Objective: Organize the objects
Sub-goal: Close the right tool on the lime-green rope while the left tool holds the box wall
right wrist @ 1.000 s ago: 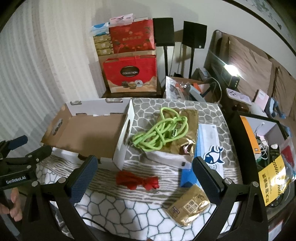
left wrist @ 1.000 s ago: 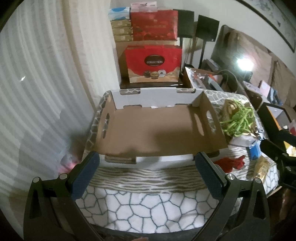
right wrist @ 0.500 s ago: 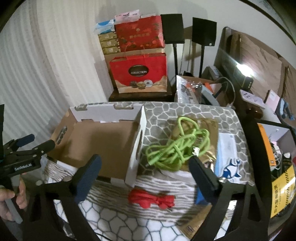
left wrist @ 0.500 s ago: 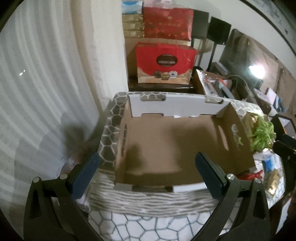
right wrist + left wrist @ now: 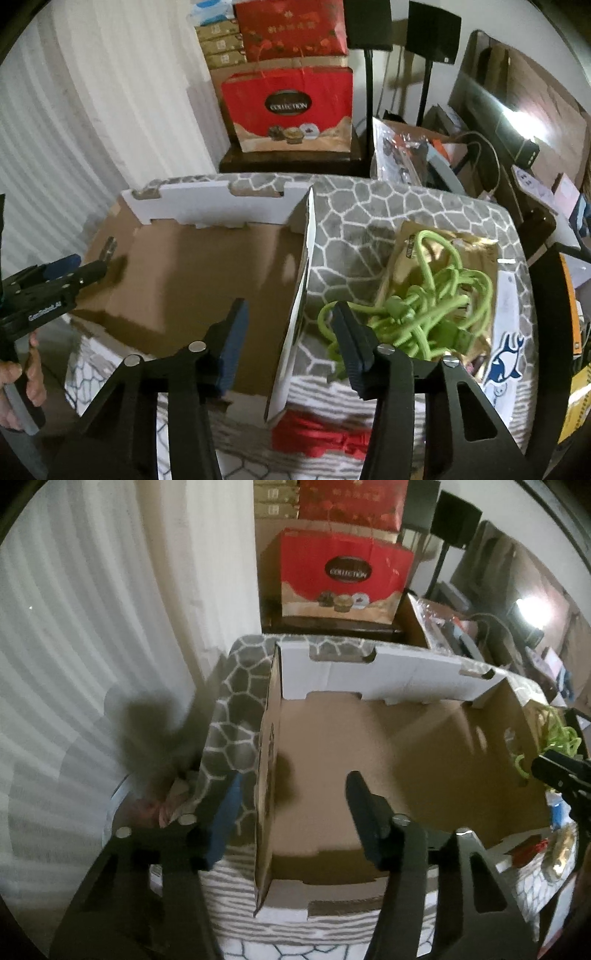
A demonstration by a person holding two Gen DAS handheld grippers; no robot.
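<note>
An open, empty cardboard box (image 5: pixel 406 760) lies on the patterned table. My left gripper (image 5: pixel 291 812) is open and straddles the box's left wall (image 5: pixel 267 775), one finger outside and one inside. My right gripper (image 5: pixel 288 339) is open and straddles the box's right wall (image 5: pixel 299 310). A green cable bundle (image 5: pixel 424 302) lies on a gold pouch (image 5: pixel 476 254) right of the box. A red item (image 5: pixel 317 439) lies by the box's front right corner. The left gripper also shows in the right wrist view (image 5: pixel 66 273).
A white packet with a blue fish print (image 5: pixel 506 354) lies at the table's right edge. Red gift bags and stacked boxes (image 5: pixel 291 107) stand behind the table. A curtain (image 5: pixel 92 627) hangs at the left. Clutter and a lamp are at the right.
Both grippers moved forward and down onto the box's side walls. Their jaws have narrowed from wide open but remain apart.
</note>
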